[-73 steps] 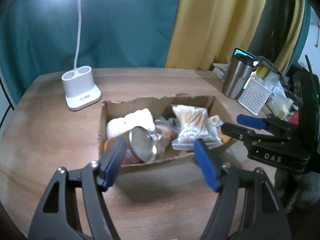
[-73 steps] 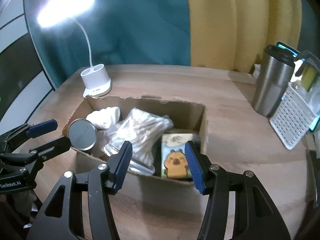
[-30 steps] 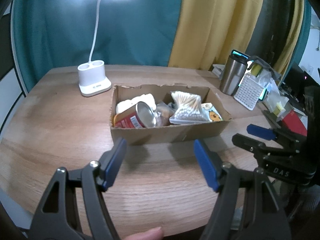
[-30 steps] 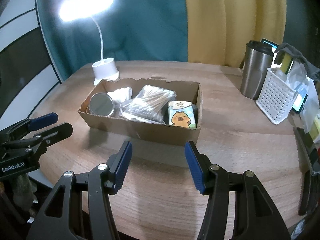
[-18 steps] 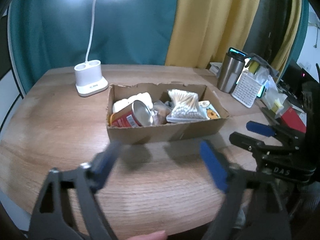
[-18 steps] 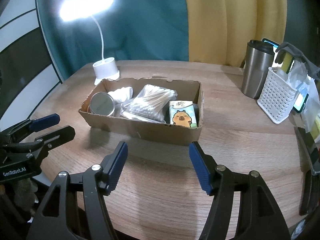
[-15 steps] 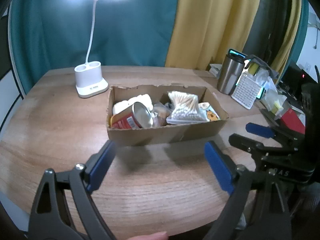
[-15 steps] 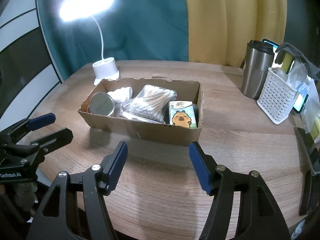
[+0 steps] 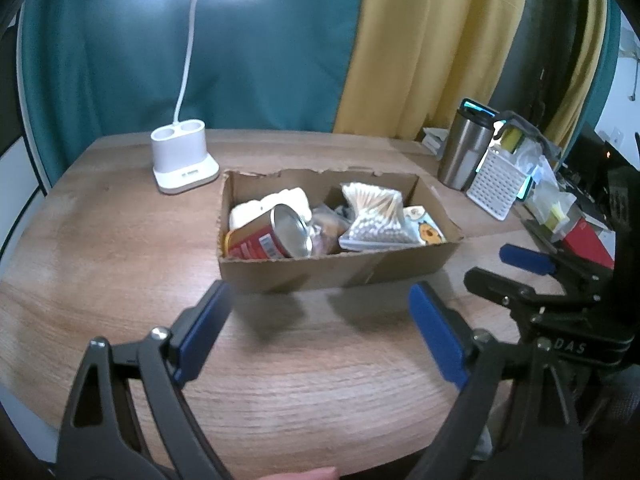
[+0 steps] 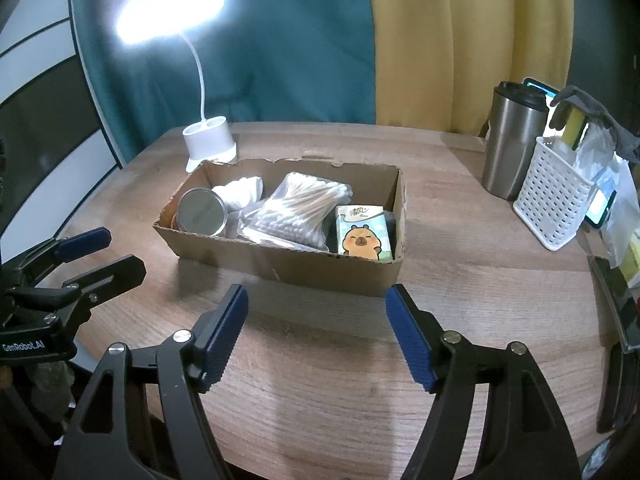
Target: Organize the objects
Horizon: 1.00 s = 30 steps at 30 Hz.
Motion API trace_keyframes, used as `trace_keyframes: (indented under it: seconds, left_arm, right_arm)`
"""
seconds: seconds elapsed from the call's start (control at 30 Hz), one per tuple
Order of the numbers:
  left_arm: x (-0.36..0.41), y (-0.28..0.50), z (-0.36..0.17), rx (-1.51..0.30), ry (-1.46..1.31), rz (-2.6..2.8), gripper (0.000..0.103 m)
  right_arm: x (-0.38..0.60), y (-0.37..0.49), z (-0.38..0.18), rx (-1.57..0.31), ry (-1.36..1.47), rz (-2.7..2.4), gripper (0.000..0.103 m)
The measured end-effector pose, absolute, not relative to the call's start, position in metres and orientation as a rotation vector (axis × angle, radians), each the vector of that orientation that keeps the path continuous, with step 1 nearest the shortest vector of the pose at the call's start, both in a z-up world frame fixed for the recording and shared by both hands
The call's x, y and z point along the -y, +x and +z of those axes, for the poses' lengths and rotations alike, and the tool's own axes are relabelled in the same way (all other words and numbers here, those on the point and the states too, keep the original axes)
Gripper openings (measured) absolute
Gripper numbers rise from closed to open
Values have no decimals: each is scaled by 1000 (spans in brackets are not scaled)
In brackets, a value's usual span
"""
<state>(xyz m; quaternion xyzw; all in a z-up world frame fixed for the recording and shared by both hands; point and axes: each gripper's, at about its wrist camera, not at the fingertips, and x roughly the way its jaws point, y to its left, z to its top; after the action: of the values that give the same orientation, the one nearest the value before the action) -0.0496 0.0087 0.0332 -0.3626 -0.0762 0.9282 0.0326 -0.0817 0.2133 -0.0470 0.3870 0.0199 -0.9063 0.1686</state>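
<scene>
On the table: box (image 10: 280, 268) packed, left gripper (image 9: 320, 330) and right gripper (image 10: 316, 330) both spread wide, empty.
Can (image 9: 266, 234) looks rigid, slick: grip across its body. Swab bag (image 10: 298, 210) soft, light.

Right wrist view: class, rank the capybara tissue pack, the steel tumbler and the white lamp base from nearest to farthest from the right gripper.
1. The capybara tissue pack, at the box's right end, just ahead of the right gripper.
2. The steel tumbler, far right, beside the white basket.
3. The white lamp base, back left, behind the box.
</scene>
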Motion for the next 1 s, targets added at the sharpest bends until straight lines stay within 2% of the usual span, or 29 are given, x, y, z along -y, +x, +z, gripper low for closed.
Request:
trace_keyframes:
  seconds: [1.0]
  left_arm:
    - [-5, -59, 29, 228, -1129, 2841, 91]
  right_arm:
    - [-216, -89, -51, -53, 1135, -2580, 74]
